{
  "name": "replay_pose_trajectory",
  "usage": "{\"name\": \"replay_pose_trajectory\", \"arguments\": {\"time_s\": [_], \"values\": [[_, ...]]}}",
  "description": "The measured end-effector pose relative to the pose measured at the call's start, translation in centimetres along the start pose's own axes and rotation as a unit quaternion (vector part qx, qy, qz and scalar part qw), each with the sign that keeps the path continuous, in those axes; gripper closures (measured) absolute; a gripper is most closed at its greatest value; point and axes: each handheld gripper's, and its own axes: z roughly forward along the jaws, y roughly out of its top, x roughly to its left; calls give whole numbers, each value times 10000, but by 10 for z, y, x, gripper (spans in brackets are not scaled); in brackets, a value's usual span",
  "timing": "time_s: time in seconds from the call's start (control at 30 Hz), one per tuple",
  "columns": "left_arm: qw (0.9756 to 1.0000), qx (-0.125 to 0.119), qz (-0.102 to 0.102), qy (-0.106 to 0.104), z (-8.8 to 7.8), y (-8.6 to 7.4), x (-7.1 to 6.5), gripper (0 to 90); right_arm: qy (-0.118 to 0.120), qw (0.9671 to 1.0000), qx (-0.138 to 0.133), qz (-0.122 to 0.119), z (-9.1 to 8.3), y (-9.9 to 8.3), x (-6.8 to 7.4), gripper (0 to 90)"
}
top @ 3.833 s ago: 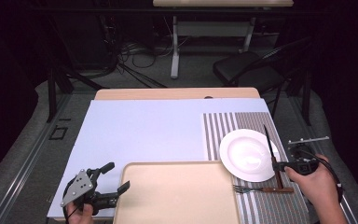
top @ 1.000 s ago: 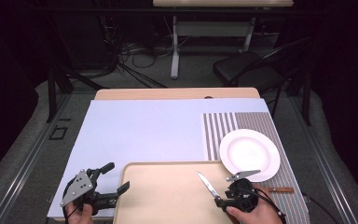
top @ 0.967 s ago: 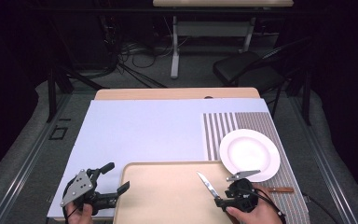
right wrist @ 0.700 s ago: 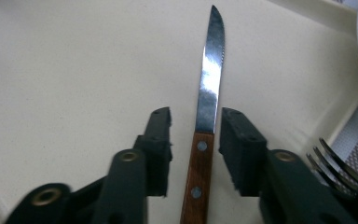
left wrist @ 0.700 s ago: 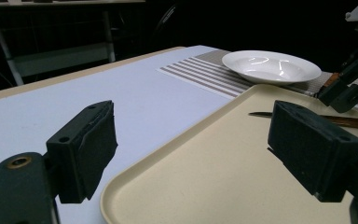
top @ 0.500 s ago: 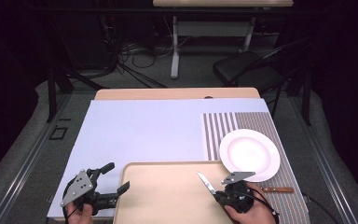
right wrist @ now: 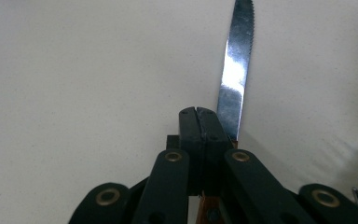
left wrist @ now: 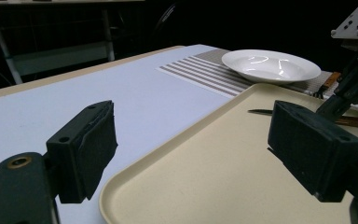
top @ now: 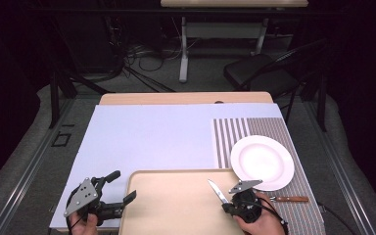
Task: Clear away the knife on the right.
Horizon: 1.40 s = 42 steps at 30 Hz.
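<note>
Tray [top: 176,205] sits at the worktop's [top: 152,142] near edge, mostly bare left of the knife [top: 217,190]. Right gripper [right wrist: 199,122] has just closed, jaws pressed together over the knife lying on the tray. Left gripper [left wrist: 205,149] wide, holding nothing, at the tray's left rim.

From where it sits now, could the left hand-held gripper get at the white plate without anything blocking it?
Probably yes, though it is far. The left hand-held gripper sits open at the tray's near left corner; the white plate lies across the tray on the striped mat. Only the right hand-held gripper, shut beside the knife, stands near that path.
</note>
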Motion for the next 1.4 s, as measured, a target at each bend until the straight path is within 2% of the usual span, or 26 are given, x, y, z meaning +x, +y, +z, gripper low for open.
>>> {"name": "replay_pose_trajectory", "arguments": {"time_s": [0.17,0.2,0.23,0.27,0.47,0.53,0.6,0.67,0.7,0.8,0.93,1.03,1.13,1.23,1.33,1.4], "values": [[10000,3,-1,-1,0,0,0,156,-87,9999,23,113,-1,-1,-4,900],[10000,3,-3,1,0,0,0,156,-72,9997,-161,165,1,-3,-5,900],[10000,3,-4,3,0,0,0,156,-104,9998,22,149,-2,-2,-7,900],[10000,3,-11,1,0,0,0,156,-120,9998,42,173,-3,-3,-8,900],[10000,0,-11,9,0,0,1,156,-202,9994,-26,281,-6,-6,-14,900],[10000,2,-20,-4,0,0,1,156,-239,9991,52,357,-9,-7,-15,900],[10000,1,-18,-4,0,-1,1,156,-234,9990,-139,362,-7,-9,-18,900],[10000,2,-16,-6,0,0,1,156,-280,9989,18,374,-10,-9,-20,900],[10000,5,-16,-8,0,-1,1,156,-266,9988,-56,415,-9,-10,-20,900],[10000,4,-17,-7,0,-1,1,156,-273,9986,75,450,-12,-11,-22,900],[10000,8,-7,6,0,0,1,156,-263,9983,-78,518,-11,-13,-23,900],[10000,3,-8,13,0,0,1,156,-242,9987,29,450,-14,-12,-23,900],[10000,6,-11,-2,0,-1,1,156,-147,9989,-183,409,-17,-11,-20,813],[10000,14,-8,7,0,0,1,156,-215,9986,-479,89,-21,-9,-19,693],[10000,19,-5,8,0,0,1,156,-205,9976,-654,0,-26,-7,-18,633],[10000,17,-10,20,0,0,1,156,-138,9972,-738,69,-30,-6,-17,592]]}}
